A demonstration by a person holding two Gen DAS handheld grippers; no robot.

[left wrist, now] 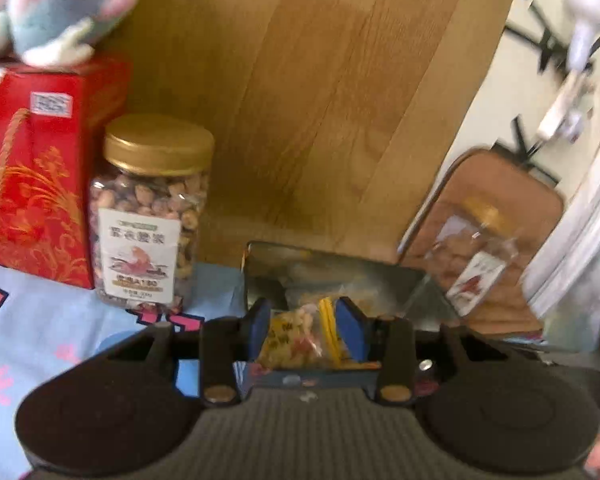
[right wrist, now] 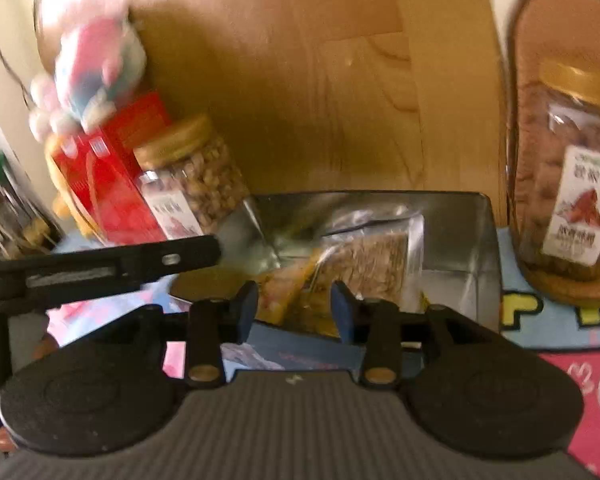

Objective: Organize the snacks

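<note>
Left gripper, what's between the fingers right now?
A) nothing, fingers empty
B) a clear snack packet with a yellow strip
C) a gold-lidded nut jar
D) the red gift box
B. In the left wrist view the left gripper has its blue fingers on either side of a clear snack packet with a yellow strip, over the metal tin; the nut jar and red gift box stand apart on the left.

Close wrist views, perhaps sharing tin (left wrist: 340, 268).

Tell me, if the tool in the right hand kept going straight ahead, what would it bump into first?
Most likely the snack packets lying in the metal tin. The right tool points straight at them, open and empty, though depth is hard to judge.
</note>
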